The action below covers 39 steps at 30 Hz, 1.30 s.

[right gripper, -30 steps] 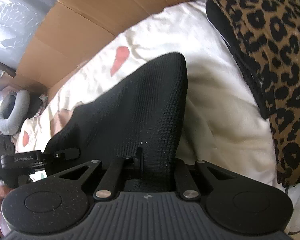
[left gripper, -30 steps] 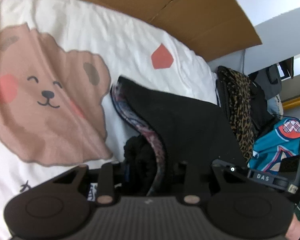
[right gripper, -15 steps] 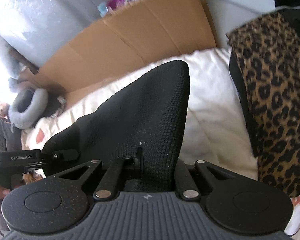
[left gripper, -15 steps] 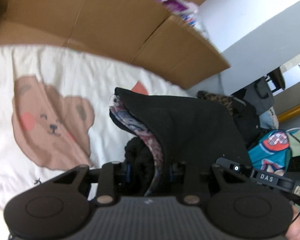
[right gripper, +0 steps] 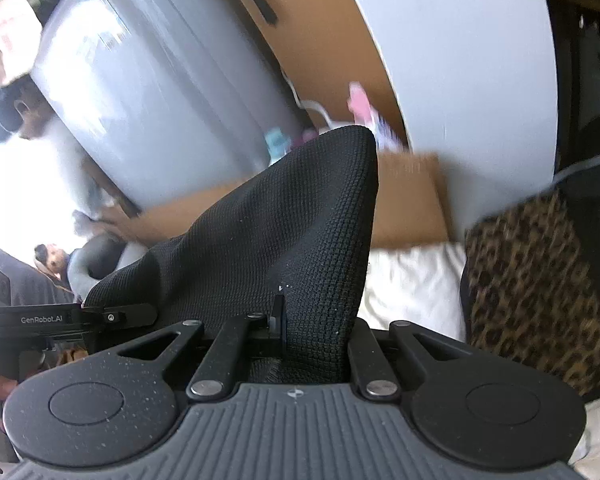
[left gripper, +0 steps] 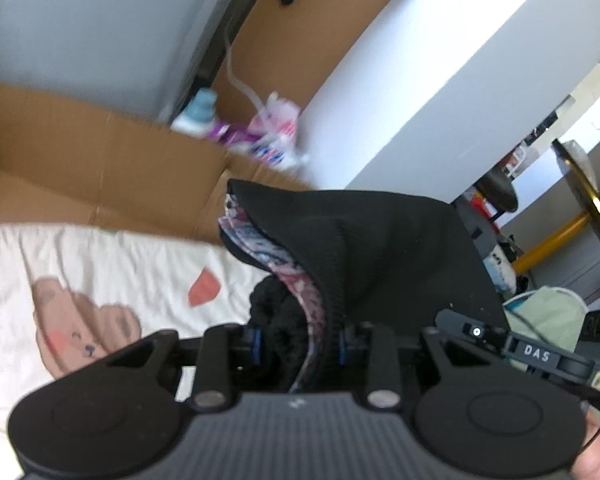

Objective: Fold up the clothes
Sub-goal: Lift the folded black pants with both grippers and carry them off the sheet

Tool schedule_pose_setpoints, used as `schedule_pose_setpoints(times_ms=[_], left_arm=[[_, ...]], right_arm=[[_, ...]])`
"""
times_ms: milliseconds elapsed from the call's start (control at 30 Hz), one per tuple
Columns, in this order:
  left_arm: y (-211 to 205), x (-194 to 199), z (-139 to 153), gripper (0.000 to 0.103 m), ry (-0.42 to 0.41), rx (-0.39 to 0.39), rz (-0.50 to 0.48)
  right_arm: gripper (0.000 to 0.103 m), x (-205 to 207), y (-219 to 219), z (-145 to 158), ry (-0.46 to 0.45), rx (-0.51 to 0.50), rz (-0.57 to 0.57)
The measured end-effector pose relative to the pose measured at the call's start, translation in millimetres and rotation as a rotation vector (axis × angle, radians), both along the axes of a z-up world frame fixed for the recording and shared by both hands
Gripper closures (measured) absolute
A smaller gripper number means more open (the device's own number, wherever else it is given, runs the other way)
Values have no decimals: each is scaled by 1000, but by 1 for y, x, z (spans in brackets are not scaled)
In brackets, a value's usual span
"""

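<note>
Both claws are pinching the same black knit garment [left gripper: 380,248] and holding it up above the bed [left gripper: 100,264], clear of the bear-print sheet. The left claw [left gripper: 298,344] is gripping a thick bunch: black outer cloth plus a patterned lining [left gripper: 300,292] and a fuzzy dark wad, so its jaws are standing partly apart around the bulk. The right claw [right gripper: 312,340] is pressed nearly together on a thinner edge of the cloth, which is rising in a peak ahead of it.

The main risk, as I judge it, is the left grip: layered cloth can slide, and the lining may be slipping out while only the outer layer stays caught, leaving the garment hanging lopsided. The thin right pinch could also be letting go if the span between the claws is pulled taut. The leopard-print clothing [right gripper: 536,280] on the right is lying near enough to snag or get dragged when the garment comes down.
</note>
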<state>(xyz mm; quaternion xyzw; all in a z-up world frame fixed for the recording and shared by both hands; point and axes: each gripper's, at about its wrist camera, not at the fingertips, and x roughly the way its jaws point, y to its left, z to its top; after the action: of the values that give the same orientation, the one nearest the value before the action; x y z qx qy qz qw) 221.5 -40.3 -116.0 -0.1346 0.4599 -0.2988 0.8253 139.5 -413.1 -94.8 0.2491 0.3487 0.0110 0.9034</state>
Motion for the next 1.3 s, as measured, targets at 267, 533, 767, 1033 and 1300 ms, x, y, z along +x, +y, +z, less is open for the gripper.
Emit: schedule_pose_setpoints(times_ms=[267, 533, 767, 1033, 1300], left_arm=[[-18, -25, 81, 69, -65, -13, -7], [-18, -57, 123, 69, -104, -28, -22], [-24, -76, 156, 69, -136, -51, 1], [-40, -100, 183, 69, -162, -73, -18], [-57, -111, 189, 69, -181, -94, -56]], right_arm=[[96, -26, -22, 84, -85, -19, -17], [96, -61, -32, 138, -134, -39, -10], [96, -80, -39, 177, -167, -35, 1], [96, -104, -54, 217, -202, -68, -20], [96, -131, -73, 237, -232, -88, -33]])
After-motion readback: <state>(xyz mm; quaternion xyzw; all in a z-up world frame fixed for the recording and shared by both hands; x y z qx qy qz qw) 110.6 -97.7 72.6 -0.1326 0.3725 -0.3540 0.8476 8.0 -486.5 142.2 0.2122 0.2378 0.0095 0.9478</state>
